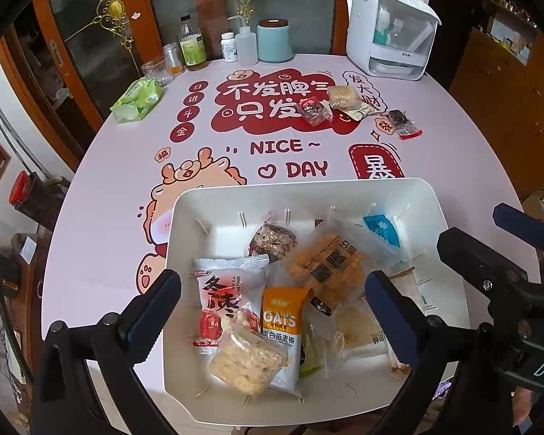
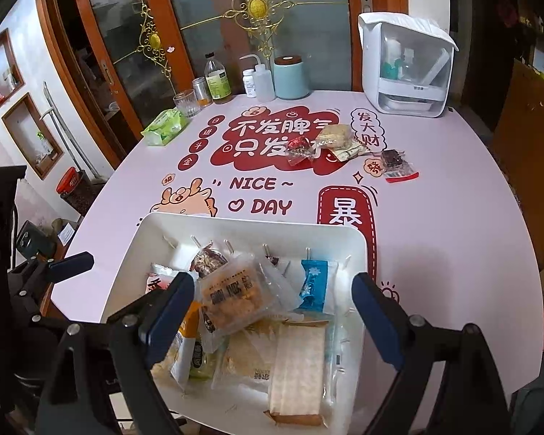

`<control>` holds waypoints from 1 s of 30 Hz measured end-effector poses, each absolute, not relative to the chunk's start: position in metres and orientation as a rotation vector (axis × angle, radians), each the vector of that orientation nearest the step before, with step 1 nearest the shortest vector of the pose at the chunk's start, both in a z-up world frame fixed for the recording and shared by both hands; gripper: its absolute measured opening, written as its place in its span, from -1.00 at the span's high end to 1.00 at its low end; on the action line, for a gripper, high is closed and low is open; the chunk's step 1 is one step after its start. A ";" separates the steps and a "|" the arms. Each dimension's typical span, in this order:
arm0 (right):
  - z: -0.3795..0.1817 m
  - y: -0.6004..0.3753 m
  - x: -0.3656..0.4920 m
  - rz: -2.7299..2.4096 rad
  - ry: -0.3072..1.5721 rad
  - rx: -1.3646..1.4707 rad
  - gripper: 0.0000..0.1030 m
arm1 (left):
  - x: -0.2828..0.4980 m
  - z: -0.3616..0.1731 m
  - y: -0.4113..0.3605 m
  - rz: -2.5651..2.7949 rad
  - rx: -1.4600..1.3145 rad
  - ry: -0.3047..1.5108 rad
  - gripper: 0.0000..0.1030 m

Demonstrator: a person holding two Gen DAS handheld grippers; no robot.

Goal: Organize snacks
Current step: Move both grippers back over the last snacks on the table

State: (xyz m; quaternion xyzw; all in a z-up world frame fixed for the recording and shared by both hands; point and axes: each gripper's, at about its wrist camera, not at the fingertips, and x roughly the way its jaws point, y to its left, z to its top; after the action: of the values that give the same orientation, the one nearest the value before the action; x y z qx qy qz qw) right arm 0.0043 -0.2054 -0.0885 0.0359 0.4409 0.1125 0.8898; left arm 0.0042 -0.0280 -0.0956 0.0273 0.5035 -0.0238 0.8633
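Observation:
A white tray (image 1: 429, 199) at the table's near edge holds several wrapped snacks: an orange OATS bar (image 1: 283, 330), a red-and-white jujube pack (image 1: 223, 301), a puffed rice square (image 1: 248, 360) and an orange crispy pack (image 1: 332, 264). The tray also shows in the right wrist view (image 2: 355, 243). My left gripper (image 1: 272, 311) is open and empty above the tray. My right gripper (image 2: 273, 311) is open and empty above the tray too. Loose snacks lie at the far middle: a red candy (image 1: 313, 108), a beige cake (image 1: 342, 97) and a dark bar (image 1: 402, 123).
At the table's back edge stand a white appliance (image 1: 388, 32), a teal canister (image 1: 273, 41), bottles (image 1: 191, 49) and a glass (image 1: 157, 70). A green tissue pack (image 1: 137, 99) lies at the left. The pink printed cloth (image 1: 108, 199) covers the table.

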 end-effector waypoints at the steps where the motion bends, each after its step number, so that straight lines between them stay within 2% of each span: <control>1: -0.089 -0.205 0.004 0.234 0.916 0.075 -0.74 | 0.004 -0.096 -0.028 -0.049 0.057 1.056 -0.96; 17: -0.078 -0.235 0.004 0.198 0.886 0.102 -0.74 | 0.004 -0.084 -0.043 -0.064 0.093 1.029 -0.96; 30: -0.024 -0.304 0.078 0.049 0.810 0.045 -0.74 | 0.076 -0.041 -0.076 -0.129 0.245 0.923 -0.96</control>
State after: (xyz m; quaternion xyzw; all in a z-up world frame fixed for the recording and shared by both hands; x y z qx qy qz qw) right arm 0.0776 -0.3045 -0.0243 0.0217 0.3941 0.0237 0.9185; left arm 0.0759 -0.0759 -0.0412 0.1178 0.4437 -0.0619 0.8862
